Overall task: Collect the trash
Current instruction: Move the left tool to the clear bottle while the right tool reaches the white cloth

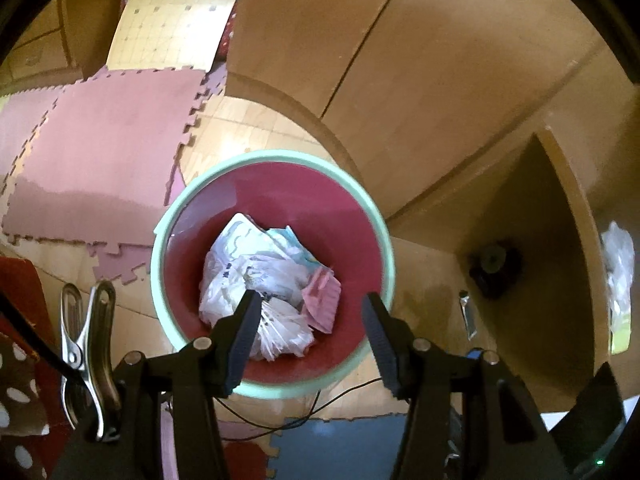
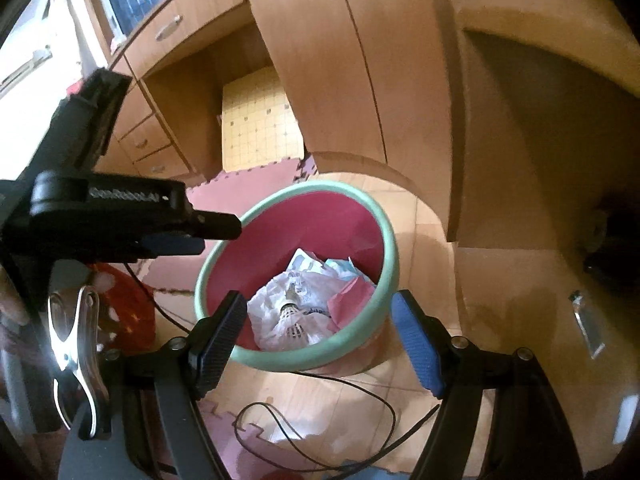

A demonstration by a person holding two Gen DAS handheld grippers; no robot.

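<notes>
A round bin (image 1: 376,224) with a mint-green rim and dark red inside stands on the floor. It holds crumpled white plastic and paper trash (image 1: 260,272), a pink wrapper and a shuttlecock (image 2: 294,320). My left gripper (image 1: 310,304) hovers above the bin, open, nothing between its fingers. My right gripper (image 2: 318,316) is also open and empty, above the bin's near rim (image 2: 280,360). The left gripper's body (image 2: 120,216) shows at the left of the right wrist view, over the bin's far left rim. A small silver wrapper (image 2: 586,322) lies on the floor to the right.
Wooden cupboards (image 2: 340,60) and a desk with drawers (image 2: 160,32) surround the bin. Pink foam mats (image 1: 104,148) cover the floor at left, a blue mat (image 1: 340,448) lies near. A thin black cable (image 2: 320,412) loops on the floor. A white plastic bag (image 1: 618,264) sits at right.
</notes>
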